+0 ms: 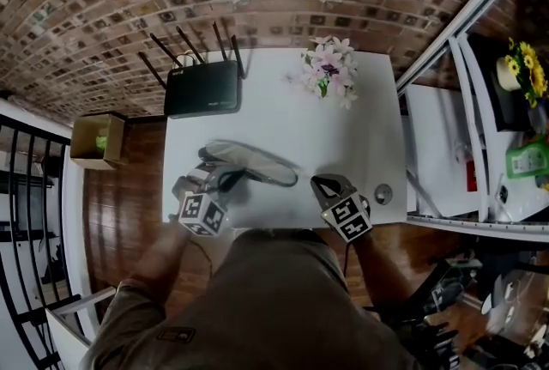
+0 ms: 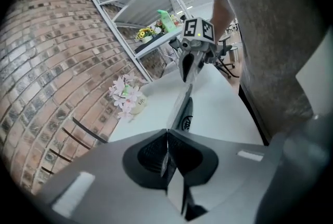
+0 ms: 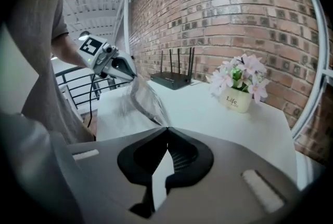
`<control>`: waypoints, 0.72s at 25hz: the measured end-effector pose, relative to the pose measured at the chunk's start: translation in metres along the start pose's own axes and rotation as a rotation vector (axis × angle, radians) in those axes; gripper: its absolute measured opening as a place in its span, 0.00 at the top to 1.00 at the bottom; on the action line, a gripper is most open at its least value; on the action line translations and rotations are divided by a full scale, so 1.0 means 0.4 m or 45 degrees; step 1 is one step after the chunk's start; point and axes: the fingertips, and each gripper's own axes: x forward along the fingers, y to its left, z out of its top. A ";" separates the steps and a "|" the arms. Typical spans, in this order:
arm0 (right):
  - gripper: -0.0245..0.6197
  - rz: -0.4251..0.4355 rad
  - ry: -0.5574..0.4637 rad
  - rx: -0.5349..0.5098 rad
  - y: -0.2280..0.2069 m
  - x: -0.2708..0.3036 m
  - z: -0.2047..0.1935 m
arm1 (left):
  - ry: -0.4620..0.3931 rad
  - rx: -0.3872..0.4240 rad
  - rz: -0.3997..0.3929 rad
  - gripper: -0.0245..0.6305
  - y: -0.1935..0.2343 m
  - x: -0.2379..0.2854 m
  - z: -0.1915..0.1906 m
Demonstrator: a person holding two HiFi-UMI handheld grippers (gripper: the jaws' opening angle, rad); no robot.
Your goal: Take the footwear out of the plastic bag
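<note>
A clear plastic bag [image 1: 276, 172] with dark footwear [image 1: 244, 155] inside is held up over the front of the white table [image 1: 360, 132]. My left gripper [image 1: 225, 180] is shut on the bag's left end. In the left gripper view a thin fold of the bag [image 2: 179, 108] runs out of the left gripper [image 2: 167, 132], and the footwear [image 2: 186, 122] with its logo hangs behind it. My right gripper [image 1: 319, 184] is shut at the bag's right end. The bag [image 3: 143, 103] stretches from the right gripper [image 3: 166, 128] to the left gripper [image 3: 132, 75].
A black router [image 1: 202, 87] with antennas stands at the table's back left, and a flower pot [image 1: 330, 68] at the back right. A small round object [image 1: 383, 194] lies near the front right corner. A cardboard box [image 1: 94, 139] sits on the floor left; white shelving [image 1: 446, 145] is right.
</note>
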 end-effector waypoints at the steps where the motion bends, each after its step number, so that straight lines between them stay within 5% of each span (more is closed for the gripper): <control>1: 0.94 0.030 0.019 -0.030 0.014 0.005 -0.008 | 0.000 -0.015 0.000 0.96 0.001 -0.006 0.001; 8: 0.94 0.230 0.071 -0.196 0.114 0.018 -0.043 | 0.012 -0.086 -0.006 0.96 -0.011 -0.029 0.000; 18: 0.83 0.120 -0.006 -0.484 0.133 0.021 -0.006 | -0.033 -0.119 -0.084 0.96 -0.034 -0.036 0.026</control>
